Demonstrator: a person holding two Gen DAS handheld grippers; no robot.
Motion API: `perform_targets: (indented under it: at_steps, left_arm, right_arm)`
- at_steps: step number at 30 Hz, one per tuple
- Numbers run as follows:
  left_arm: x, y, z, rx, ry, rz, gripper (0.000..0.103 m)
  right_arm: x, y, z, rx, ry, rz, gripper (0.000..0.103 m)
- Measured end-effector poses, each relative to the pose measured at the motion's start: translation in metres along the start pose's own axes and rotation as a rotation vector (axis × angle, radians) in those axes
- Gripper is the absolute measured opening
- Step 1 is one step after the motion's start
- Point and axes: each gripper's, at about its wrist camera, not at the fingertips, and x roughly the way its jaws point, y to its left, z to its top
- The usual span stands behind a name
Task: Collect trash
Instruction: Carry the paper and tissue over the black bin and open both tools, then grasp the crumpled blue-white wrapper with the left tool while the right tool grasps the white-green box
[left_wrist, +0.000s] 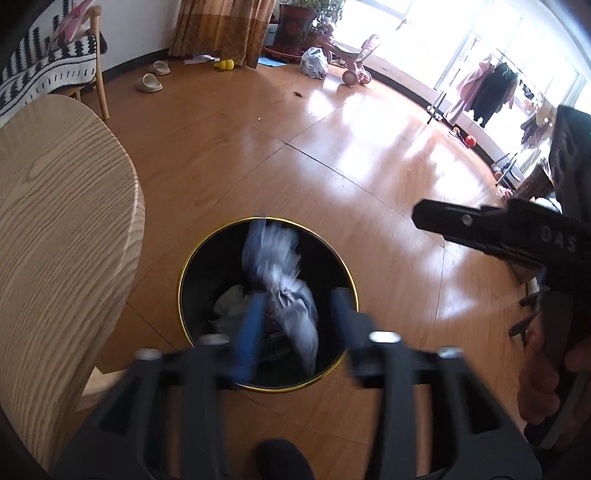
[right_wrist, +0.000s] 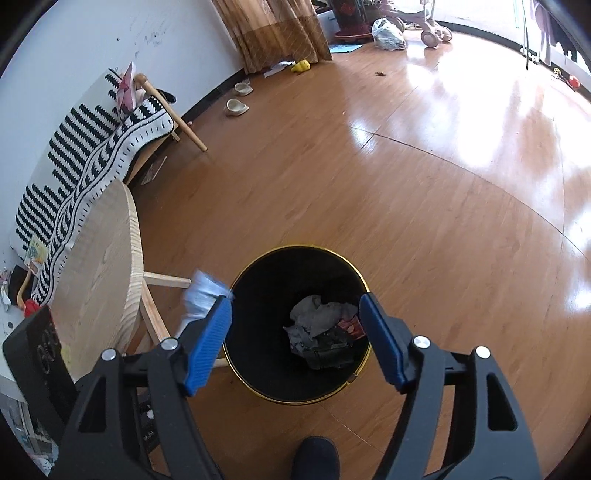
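A black trash bin with a gold rim (left_wrist: 332, 258) (right_wrist: 364, 282) stands on the wood floor by a round wooden table. Crumpled trash (right_wrist: 319, 319) lies at its bottom. My left gripper (left_wrist: 297, 317) is open above the bin. A blurred white-grey wad of paper (left_wrist: 284, 277) hangs between its blue fingers, over the bin mouth; it shows in the right wrist view (right_wrist: 201, 295) left of the bin rim. My right gripper (right_wrist: 295, 325) is open and empty above the bin. Its body shows at the right of the left wrist view (left_wrist: 498, 232).
The round wooden table (left_wrist: 55, 229) (right_wrist: 99, 258) stands left of the bin. A bench with a black-and-white blanket (right_wrist: 92, 147) lines the wall. Slippers (right_wrist: 236, 107), a yellow toy (left_wrist: 224, 64), a plastic bag (left_wrist: 314, 62) and a pink toy stroller (left_wrist: 351, 59) lie far across the floor.
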Motion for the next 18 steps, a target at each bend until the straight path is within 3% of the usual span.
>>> perform_targets:
  at_steps: [6, 9, 12, 18]
  left_arm:
    - [-0.013, -0.004, 0.001, -0.004, -0.041, -0.001, 0.067]
    - [-0.03, 0.006, 0.0, -0.029, -0.058, 0.009, 0.077]
    - [-0.061, 0.023, -0.001, -0.06, -0.088, 0.073, 0.086]
    - [-0.136, 0.08, -0.012, -0.142, -0.163, 0.181, 0.087]
  right_arm:
    - [-0.006, 0.009, -0.002, -0.013, -0.012, 0.008, 0.071]
    - [-0.008, 0.022, -0.002, -0.039, -0.01, 0.017, 0.076]
    - [-0.01, 0.048, -0.001, -0.087, -0.016, 0.03, 0.08]
    - [-0.006, 0.123, -0.008, -0.21, -0.003, 0.098, 0.084]
